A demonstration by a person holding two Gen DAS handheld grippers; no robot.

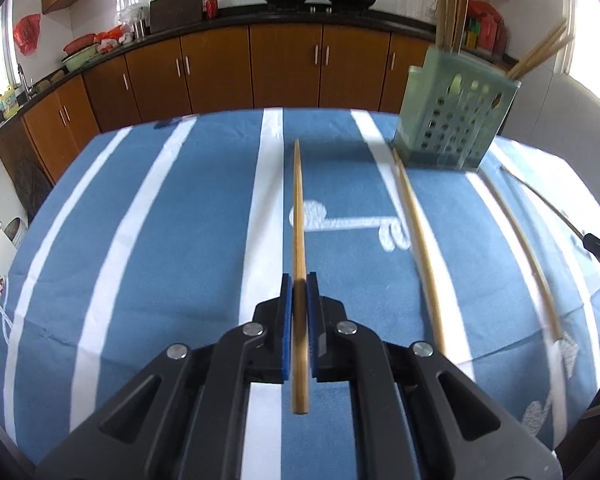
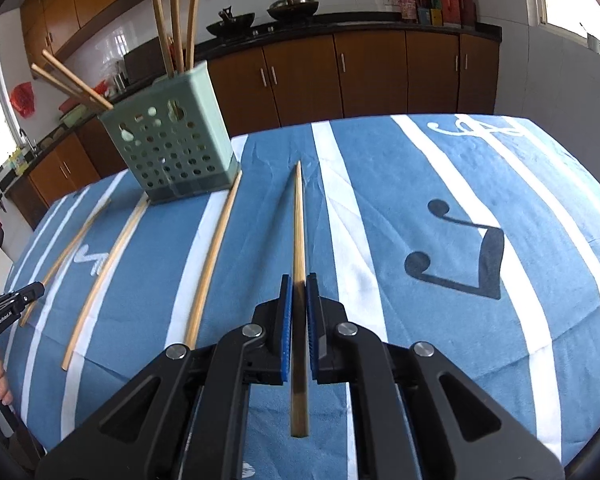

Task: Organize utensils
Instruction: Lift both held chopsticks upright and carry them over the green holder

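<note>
- Our left tongs (image 1: pixel 299 292) pinch a chopstick (image 1: pixel 298 216) near its thick end, tip forward, ready to drop into the holder (image 1: pixel 456 120) at 1 o'clock.
- Our right tongs (image 2: pixel 299 294) clamp a second chopstick (image 2: pixel 298 224) the same way; holder (image 2: pixel 172 148) at 11 o'clock.
- Loose sticks (image 2: pixel 214 256) lie on the desk (image 2: pixel 440 360) beside the holder, awaiting pickup.

Matt wooden chopstick (image 1: pixel 298 216), woven cloth (image 1: pixel 160 220)
</note>
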